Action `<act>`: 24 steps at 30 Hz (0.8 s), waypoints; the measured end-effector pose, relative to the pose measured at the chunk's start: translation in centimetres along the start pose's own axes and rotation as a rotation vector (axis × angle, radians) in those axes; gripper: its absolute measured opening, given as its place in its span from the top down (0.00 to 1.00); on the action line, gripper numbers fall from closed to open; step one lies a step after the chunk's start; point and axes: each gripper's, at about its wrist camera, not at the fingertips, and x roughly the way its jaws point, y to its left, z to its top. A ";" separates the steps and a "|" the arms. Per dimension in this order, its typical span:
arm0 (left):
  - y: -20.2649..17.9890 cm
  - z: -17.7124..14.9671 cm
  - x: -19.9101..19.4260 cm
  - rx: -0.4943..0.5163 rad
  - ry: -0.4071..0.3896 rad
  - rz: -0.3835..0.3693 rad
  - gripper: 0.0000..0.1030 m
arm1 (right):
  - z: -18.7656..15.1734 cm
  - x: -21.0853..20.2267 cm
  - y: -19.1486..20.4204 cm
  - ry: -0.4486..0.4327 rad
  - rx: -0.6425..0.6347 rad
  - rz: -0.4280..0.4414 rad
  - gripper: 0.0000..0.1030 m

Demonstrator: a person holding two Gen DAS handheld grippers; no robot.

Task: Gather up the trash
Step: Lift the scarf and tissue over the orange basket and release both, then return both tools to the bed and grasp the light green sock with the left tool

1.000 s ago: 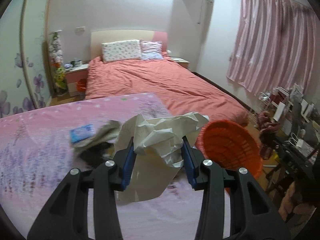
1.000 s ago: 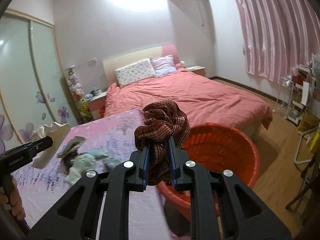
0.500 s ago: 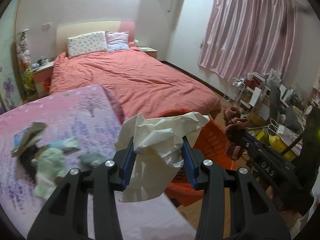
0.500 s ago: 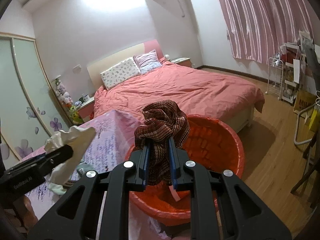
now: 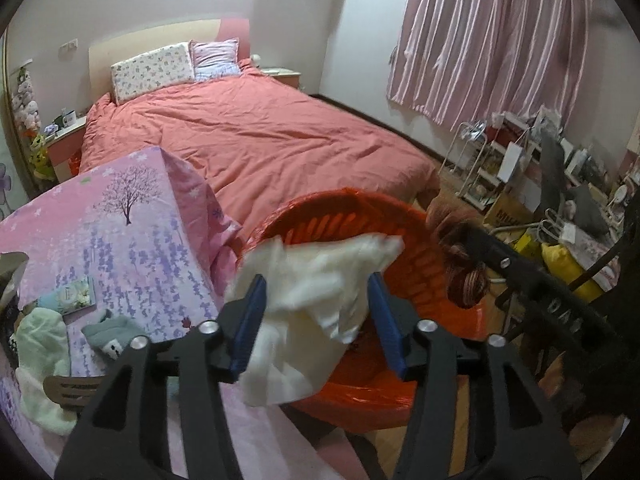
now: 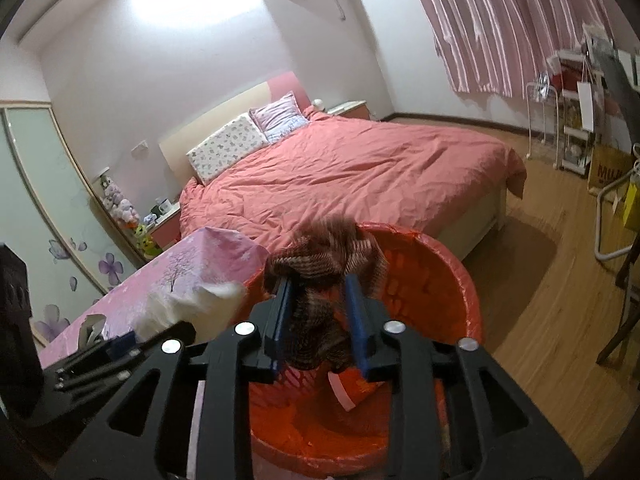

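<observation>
Bedroom with a salmon-covered bed [image 5: 256, 140] behind an orange basket [image 5: 424, 264], the landmark here. Left gripper [image 5: 316, 316] hangs over the basket's near-left rim, its blue pads set fairly wide apart with crumpled white paper [image 5: 316, 292] between them; blur leaves it unclear whether the pads still press the paper. Right gripper [image 6: 318, 312] sits above the basket [image 6: 460, 280] opening, jaws narrow, with a brown striped cloth [image 6: 324, 256] between the pads; blur hides whether they grip it. Left of the basket, a pink table cover [image 5: 120, 232] carries a pale green cloth [image 5: 40, 344] and a grey cloth [image 5: 112, 330].
</observation>
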 end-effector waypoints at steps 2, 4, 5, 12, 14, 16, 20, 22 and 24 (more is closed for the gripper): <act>0.3 -0.1 0.4 0.002 0.008 0.016 0.42 | -0.2 0.1 -0.2 0.008 0.004 -0.014 0.62; 1.0 -0.4 0.4 0.001 0.010 0.032 0.40 | -0.4 0.0 -0.3 0.015 0.007 -0.021 0.58; 1.2 -0.5 0.3 0.001 0.008 0.040 0.40 | -0.5 0.0 -0.4 0.016 0.008 -0.025 0.55; 4.1 -1.8 -2.1 -0.018 -0.009 0.106 0.37 | -1.0 -0.6 1.3 0.024 -0.048 -0.049 0.49; 5.1 -2.3 -3.0 -0.027 -0.011 0.125 0.37 | -1.1 -0.6 1.9 0.033 -0.064 -0.041 0.49; 6.0 -2.8 -4.0 -0.030 -0.019 0.152 0.37 | -1.4 -0.6 2.9 0.042 -0.083 -0.029 0.49; 9.1 -4.2 -6.3 -0.060 -0.033 0.223 0.37 | -2.3 -0.3 5.0 0.072 -0.126 -0.006 0.49; 10.9 -5.0 -7.4 -0.080 -0.036 0.259 0.37 | -3.0 0.0 6.2 0.095 -0.149 0.012 0.49; 12.8 -5.9 -8.5 -0.107 -0.037 0.291 0.37 | -3.6 0.2 7.4 0.114 -0.173 0.027 0.49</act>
